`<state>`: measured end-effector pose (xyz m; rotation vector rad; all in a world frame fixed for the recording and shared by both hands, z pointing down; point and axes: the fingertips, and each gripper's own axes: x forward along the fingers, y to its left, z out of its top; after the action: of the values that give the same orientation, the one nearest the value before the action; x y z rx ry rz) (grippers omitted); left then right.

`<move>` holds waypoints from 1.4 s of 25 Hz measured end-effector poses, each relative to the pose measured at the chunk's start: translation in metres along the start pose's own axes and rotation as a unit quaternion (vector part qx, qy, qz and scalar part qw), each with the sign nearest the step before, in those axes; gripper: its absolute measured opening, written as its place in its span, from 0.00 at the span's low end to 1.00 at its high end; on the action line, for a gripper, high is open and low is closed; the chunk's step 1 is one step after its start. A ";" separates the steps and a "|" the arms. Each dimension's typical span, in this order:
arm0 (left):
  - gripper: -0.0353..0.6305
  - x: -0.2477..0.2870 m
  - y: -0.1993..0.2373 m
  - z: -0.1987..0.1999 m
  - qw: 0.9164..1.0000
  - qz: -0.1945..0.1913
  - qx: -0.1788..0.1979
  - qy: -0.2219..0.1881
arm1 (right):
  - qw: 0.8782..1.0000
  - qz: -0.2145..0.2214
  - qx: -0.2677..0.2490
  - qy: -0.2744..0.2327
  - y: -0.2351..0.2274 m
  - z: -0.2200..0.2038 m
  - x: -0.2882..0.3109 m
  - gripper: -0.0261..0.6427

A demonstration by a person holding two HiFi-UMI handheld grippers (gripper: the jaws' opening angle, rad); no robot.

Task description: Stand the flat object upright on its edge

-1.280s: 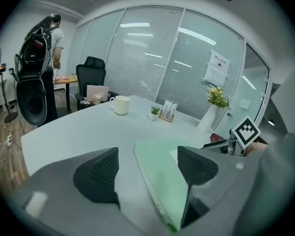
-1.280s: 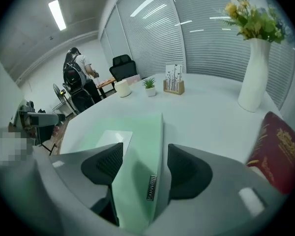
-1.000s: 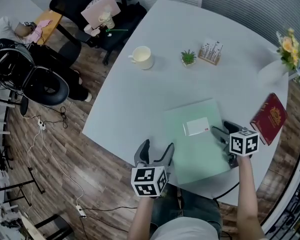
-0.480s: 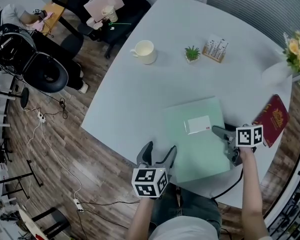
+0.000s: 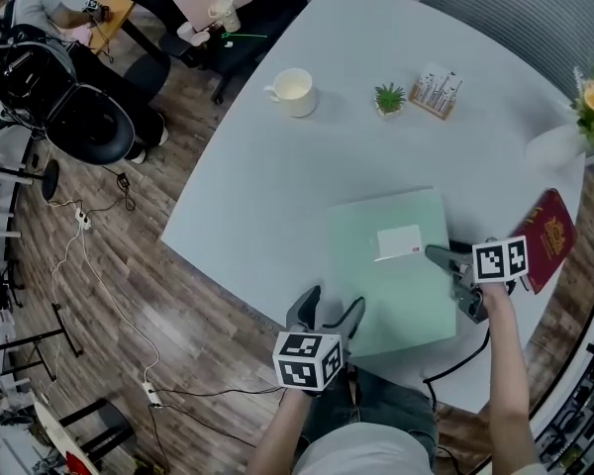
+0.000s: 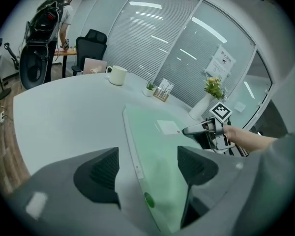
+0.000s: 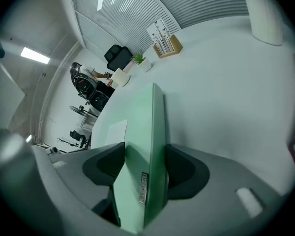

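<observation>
A flat pale-green folder [image 5: 396, 285] with a white label [image 5: 398, 241] lies on the white table [image 5: 257, 196], close to its near edge. My right gripper [image 5: 447, 277] is at the folder's right edge; in the right gripper view its jaws [image 7: 140, 163] press on both faces of the folder [image 7: 142, 132], so it is shut on it. My left gripper [image 5: 330, 303] stands open at the folder's near left corner. In the left gripper view the folder's left edge [image 6: 137, 156] runs between the open jaws [image 6: 150, 163], apart from the left pad.
A white mug [image 5: 294, 91], a small potted plant [image 5: 388, 97] and a card holder [image 5: 436, 92] stand at the far side. A red book [image 5: 543, 237] lies right of the folder, with a flower vase [image 5: 559, 144] beyond. Office chairs [image 5: 69, 117] stand on the floor at left.
The left gripper has edged right, closer to the folder's near corner. The right gripper stays at the folder's right edge. The folder still lies flat.
</observation>
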<state>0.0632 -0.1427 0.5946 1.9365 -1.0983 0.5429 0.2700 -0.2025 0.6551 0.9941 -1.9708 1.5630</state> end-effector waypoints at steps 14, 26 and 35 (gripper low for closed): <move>0.60 0.028 -0.004 -0.040 0.994 -0.028 -0.090 0.061 | 1.000 0.000 0.000 0.007 0.001 0.000 0.001 0.47; 0.59 0.038 -0.009 -0.045 0.990 -0.019 -0.120 0.074 | 1.000 -0.002 0.000 0.009 0.002 0.000 0.001 0.47; 0.52 0.033 -0.007 -0.027 0.993 -0.008 -0.101 0.068 | 1.000 0.005 0.023 -0.007 0.000 0.001 0.000 0.47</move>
<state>0.0872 -0.1343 0.6295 1.7066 -1.0094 0.5269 0.2703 -0.2034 0.6549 1.0178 -1.9589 1.6187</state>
